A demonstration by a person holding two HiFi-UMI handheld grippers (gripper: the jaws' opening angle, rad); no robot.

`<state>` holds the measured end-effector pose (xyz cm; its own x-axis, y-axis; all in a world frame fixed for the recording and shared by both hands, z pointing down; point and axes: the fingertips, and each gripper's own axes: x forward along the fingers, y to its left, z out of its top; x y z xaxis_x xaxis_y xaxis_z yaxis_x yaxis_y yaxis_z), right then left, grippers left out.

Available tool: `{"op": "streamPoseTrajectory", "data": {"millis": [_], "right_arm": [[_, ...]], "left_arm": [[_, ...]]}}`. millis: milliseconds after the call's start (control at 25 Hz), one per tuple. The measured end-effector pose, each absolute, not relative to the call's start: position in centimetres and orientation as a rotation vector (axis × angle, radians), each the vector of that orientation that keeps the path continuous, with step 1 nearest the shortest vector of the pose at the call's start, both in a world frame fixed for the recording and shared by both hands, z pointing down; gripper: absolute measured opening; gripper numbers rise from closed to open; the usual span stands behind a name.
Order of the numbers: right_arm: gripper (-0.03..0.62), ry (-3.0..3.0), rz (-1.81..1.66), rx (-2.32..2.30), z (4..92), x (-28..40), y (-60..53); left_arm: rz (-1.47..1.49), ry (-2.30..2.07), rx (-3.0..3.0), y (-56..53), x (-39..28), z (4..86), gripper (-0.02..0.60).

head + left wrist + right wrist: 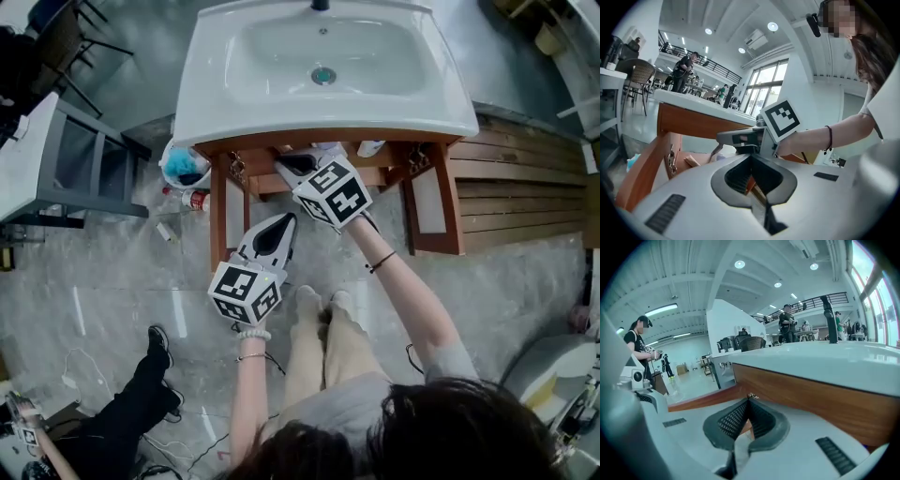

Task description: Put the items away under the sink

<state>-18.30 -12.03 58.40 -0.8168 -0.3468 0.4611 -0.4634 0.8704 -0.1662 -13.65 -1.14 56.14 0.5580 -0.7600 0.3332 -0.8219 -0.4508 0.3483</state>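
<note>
A white sink (323, 70) sits on a wooden cabinet whose two doors (218, 211) (436, 202) stand swung out. My right gripper (281, 165) is shut and empty, its tips just under the cabinet's front rail (811, 390). My left gripper (288, 218) is lower and to the left, in front of the doorway, also shut with nothing between its jaws (751, 155). The left gripper view shows the right gripper (723, 137) ahead of it. On the floor left of the cabinet lie a bag with something blue (183, 167) and a red-and-white can (194, 199).
A white object (370, 147) shows inside the cabinet under the basin. A grey table frame (84, 169) stands at the left and wooden boards (516, 187) at the right. A person in black (141, 394) sits on the floor at lower left.
</note>
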Motion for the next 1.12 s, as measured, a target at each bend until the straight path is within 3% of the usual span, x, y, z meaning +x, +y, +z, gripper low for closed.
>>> {"op": "streamPoseTrajectory", "data": {"millis": [1120], "right_arm": [[0.015, -2.911, 0.565, 0.790, 40.0, -10.9, -4.7]], "left_arm": [[-0.015, -1.301, 2.324, -0.5, -13.0, 42.6, -0.003]]}}
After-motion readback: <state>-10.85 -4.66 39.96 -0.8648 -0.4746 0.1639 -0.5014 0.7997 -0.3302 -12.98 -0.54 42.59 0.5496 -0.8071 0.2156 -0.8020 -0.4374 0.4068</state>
